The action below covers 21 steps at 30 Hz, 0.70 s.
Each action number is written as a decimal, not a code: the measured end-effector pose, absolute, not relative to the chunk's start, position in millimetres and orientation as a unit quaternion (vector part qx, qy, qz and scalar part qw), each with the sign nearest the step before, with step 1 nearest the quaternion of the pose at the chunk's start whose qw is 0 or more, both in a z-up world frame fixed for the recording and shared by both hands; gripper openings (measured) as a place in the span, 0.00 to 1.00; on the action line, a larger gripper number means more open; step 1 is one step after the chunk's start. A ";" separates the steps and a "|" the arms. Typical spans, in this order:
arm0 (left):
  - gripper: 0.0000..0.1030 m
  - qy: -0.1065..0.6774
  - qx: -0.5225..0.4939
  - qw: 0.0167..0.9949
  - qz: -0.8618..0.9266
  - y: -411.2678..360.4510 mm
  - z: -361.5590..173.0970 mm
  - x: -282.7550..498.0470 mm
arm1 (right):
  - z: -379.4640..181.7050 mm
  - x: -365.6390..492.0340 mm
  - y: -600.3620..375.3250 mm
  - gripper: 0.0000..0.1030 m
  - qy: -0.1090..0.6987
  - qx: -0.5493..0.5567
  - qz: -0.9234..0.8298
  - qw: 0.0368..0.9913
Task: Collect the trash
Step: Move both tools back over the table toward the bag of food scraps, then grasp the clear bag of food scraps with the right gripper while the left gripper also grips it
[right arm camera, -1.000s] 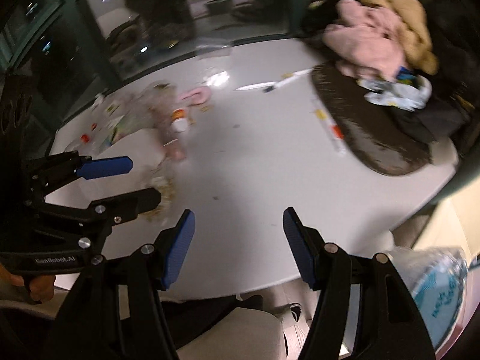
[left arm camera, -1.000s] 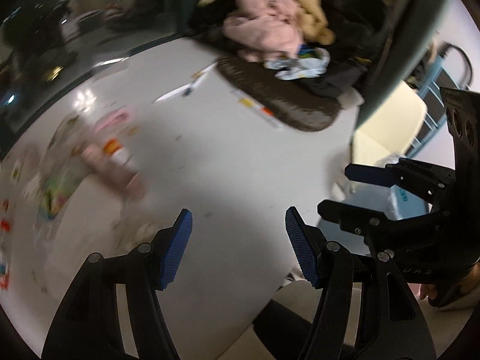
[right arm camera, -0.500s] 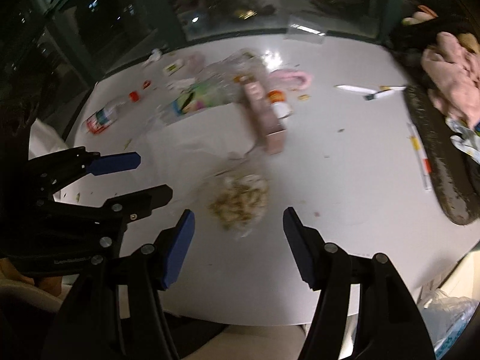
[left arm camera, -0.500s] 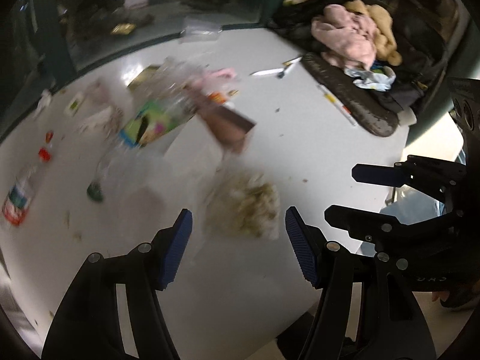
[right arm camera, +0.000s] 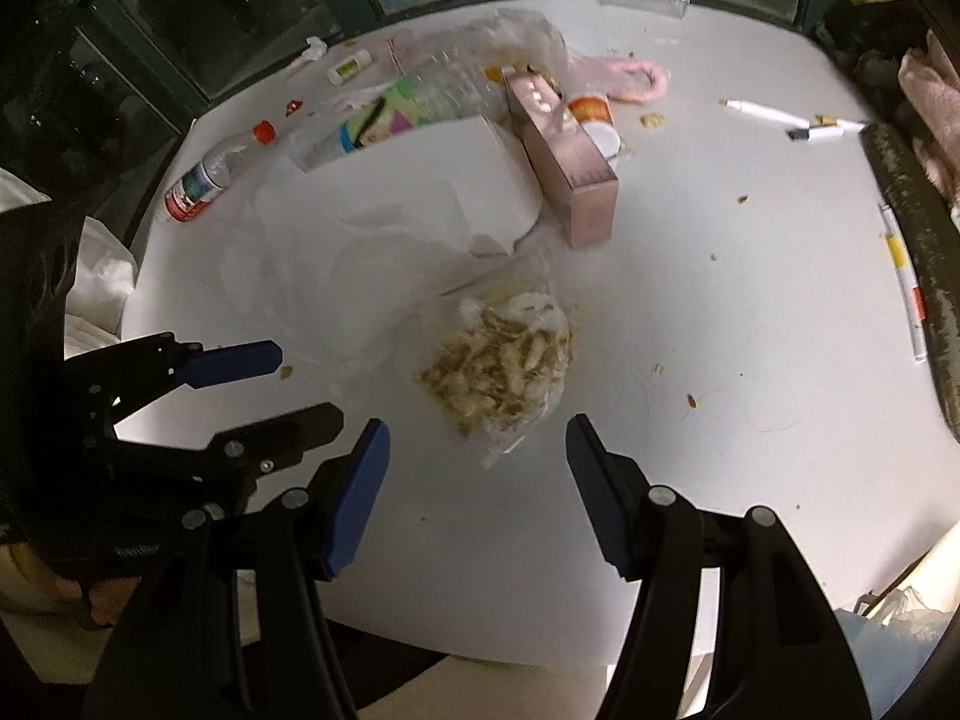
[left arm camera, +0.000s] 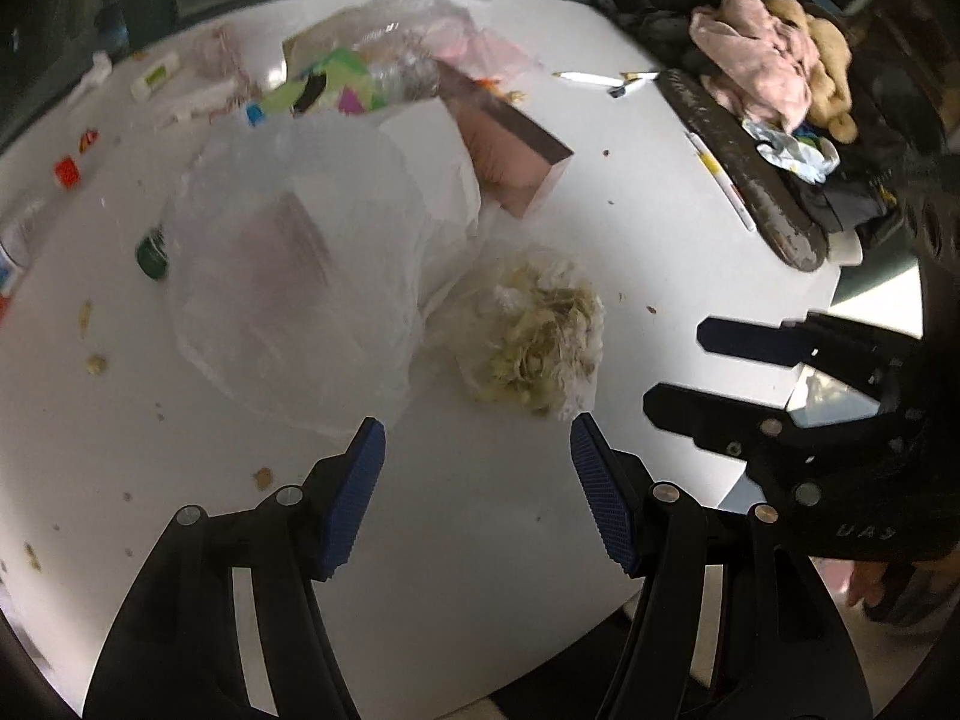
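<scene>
Both pairs of jaws stand spread and hold nothing. The left gripper (left arm camera: 477,480) and right gripper (right arm camera: 477,480) hover low before the clear plastic bag of yellowish scraps (right arm camera: 501,369), probably lining up a pick. Only the right view, at upper left, shows the clear plastic bottle with red label (right arm camera: 204,177).

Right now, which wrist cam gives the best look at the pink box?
Right wrist. There the pink box shows its whole length, top face and near end, lying beside the white paper sheet. In the left wrist view the pink box is foreshortened and its far end is hidden under clear plastic.
</scene>
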<state>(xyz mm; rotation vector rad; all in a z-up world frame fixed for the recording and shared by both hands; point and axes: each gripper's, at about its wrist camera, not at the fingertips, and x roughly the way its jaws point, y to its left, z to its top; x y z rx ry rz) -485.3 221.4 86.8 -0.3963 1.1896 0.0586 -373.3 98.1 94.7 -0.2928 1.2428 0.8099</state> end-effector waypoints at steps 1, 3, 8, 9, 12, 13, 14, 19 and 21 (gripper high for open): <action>0.59 0.557 -0.195 0.807 0.027 222.4 82.9 -483.1 | 90.1 -369.9 97.5 0.57 0.566 -0.134 0.369 0.725; 0.59 0.562 -0.217 0.798 0.025 222.8 73.5 -480.5 | 83.3 -364.6 96.5 0.57 0.568 -0.138 0.372 0.722; 0.59 0.569 -0.258 0.780 0.032 217.9 55.4 -482.5 | 71.9 -358.0 93.3 0.57 0.566 -0.141 0.399 0.707; 0.59 0.571 -0.268 0.775 0.032 216.6 51.2 -482.7 | 71.0 -356.8 92.1 0.57 0.566 -0.141 0.404 0.705; 0.59 0.574 -0.286 0.767 0.036 215.7 42.6 -478.4 | 63.2 -349.6 92.3 0.57 0.570 -0.137 0.416 0.695; 0.59 0.574 -0.286 0.766 0.039 215.6 40.8 -475.6 | 60.6 -346.9 93.0 0.57 0.571 -0.136 0.419 0.693; 0.59 0.574 -0.288 0.766 0.040 216.4 39.1 -472.9 | 57.9 -343.4 93.6 0.57 0.572 -0.134 0.423 0.690; 0.59 0.571 -0.324 0.754 0.030 227.7 28.7 -455.6 | 47.6 -318.0 100.3 0.57 0.584 -0.110 0.451 0.666; 0.59 0.565 -0.333 0.754 0.029 230.9 26.6 -451.3 | 46.2 -308.7 104.6 0.57 0.586 -0.107 0.461 0.658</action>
